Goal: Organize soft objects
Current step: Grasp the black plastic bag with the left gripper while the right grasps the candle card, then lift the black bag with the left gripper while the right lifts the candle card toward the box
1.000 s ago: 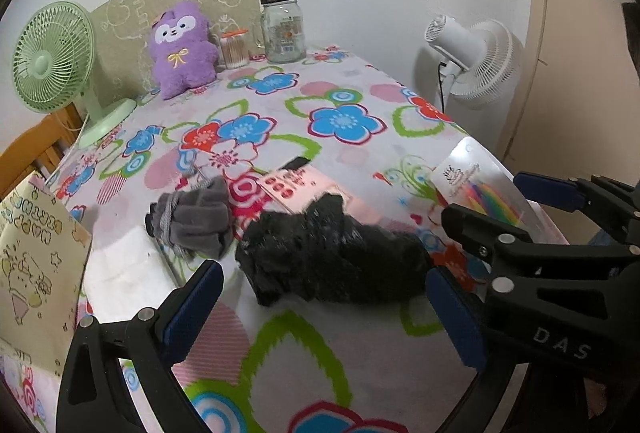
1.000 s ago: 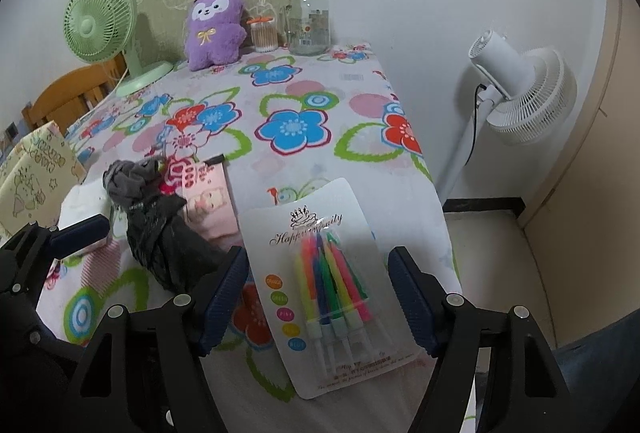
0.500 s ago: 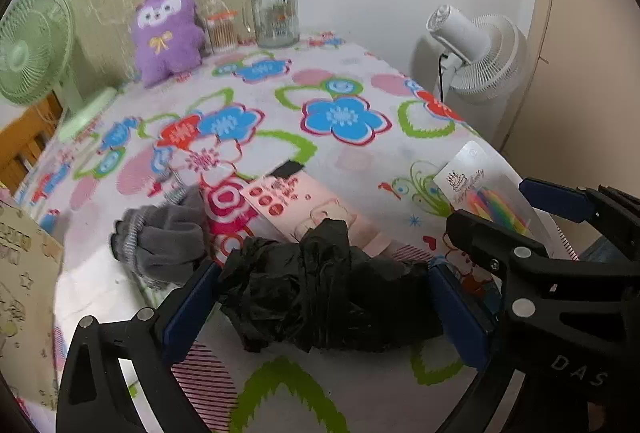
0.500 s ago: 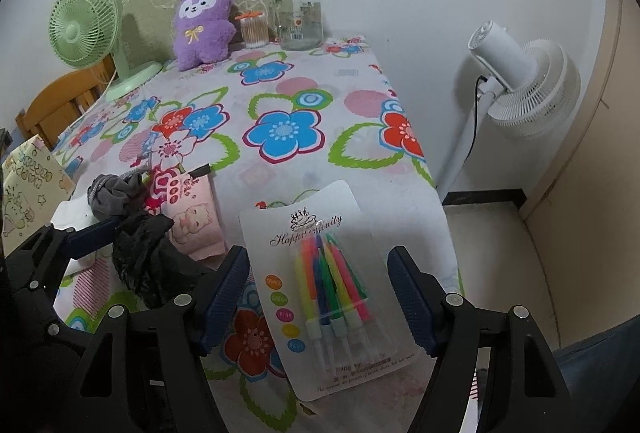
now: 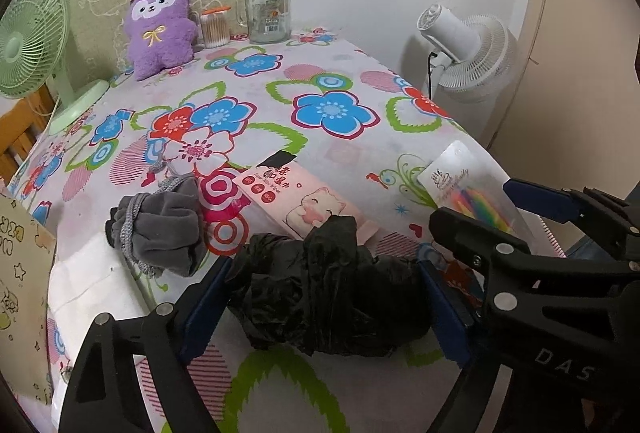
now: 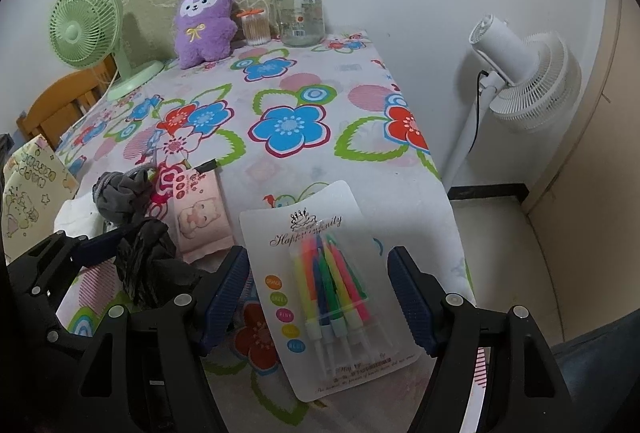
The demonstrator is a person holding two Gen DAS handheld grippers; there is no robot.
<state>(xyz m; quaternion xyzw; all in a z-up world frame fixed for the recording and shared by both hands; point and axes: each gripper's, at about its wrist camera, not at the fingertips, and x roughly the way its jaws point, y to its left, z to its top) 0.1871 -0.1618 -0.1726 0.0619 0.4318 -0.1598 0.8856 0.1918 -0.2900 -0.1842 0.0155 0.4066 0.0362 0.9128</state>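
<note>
A crumpled black plastic bag (image 5: 328, 293) lies on the flowered tablecloth (image 5: 320, 73) near the front edge. My left gripper (image 5: 320, 297) is astride it, its jaws closing, and both blue pads touch the bag's ends. A grey drawstring pouch (image 5: 160, 233) sits just left of the bag. A pink wet-wipes pack (image 5: 304, 197) lies behind it, partly under the bag. A purple plush toy (image 5: 160, 25) stands at the far end. My right gripper (image 6: 318, 293) is shut on a card of coloured birthday candles (image 6: 320, 273), held by its edges above the table's right side.
At the far end stand a glass jar with a green lid (image 5: 268, 13), a box of cotton swabs (image 5: 216, 25) and a green desk fan (image 5: 28, 41). A white floor fan (image 5: 468, 53) stands beyond the right edge. A paper birthday bag (image 5: 20, 273) is at the left.
My left gripper came forward and down until the black bag sat between its pads, then the jaws narrowed onto it. The right gripper kept the candle card and barely moved.
</note>
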